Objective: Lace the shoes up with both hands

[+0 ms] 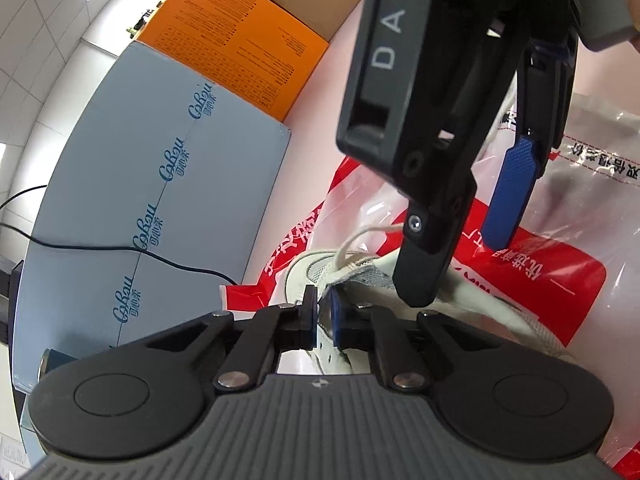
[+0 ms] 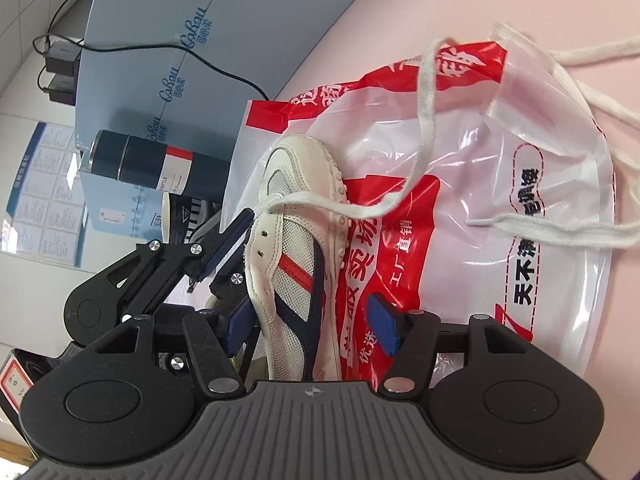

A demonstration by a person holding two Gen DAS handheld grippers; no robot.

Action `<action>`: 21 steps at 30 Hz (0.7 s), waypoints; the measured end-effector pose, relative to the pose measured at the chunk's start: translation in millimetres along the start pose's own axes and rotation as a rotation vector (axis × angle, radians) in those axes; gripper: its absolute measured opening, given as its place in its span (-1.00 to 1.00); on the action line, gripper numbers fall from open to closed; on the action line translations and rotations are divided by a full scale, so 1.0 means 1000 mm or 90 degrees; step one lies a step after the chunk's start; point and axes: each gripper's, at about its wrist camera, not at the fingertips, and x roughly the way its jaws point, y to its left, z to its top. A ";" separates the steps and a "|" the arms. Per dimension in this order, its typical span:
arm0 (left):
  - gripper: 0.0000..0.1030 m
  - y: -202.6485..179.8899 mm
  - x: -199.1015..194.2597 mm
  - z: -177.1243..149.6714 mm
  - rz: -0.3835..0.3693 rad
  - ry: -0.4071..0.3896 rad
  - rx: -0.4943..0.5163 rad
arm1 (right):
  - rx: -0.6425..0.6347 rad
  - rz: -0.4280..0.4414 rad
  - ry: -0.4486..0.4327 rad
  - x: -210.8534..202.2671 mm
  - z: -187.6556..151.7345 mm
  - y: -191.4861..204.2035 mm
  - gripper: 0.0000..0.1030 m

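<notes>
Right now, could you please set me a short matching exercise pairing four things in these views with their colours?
Things:
1. shoelace
2. carton behind the grey box
3. bottle lying on its side
4. table top

Colours:
A. dark navy
B. pale pink
C. white
D. orange

Pairs: 1-C, 2-D, 3-A, 4-B

white shoe (image 2: 296,264) red-navy striped, orange box (image 1: 236,36)
</notes>
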 end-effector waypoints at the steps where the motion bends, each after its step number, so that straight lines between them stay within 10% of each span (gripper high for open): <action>1: -0.90 0.000 -0.001 -0.001 0.002 0.000 -0.006 | -0.003 -0.004 0.000 0.000 0.000 0.000 0.12; 9: -0.91 -0.013 -0.010 -0.001 0.034 -0.012 0.073 | -0.028 -0.031 0.001 0.002 0.000 0.002 0.21; 21: -0.99 0.026 -0.012 -0.007 -0.007 -0.003 -0.076 | -0.026 -0.040 -0.001 0.003 0.000 0.001 0.21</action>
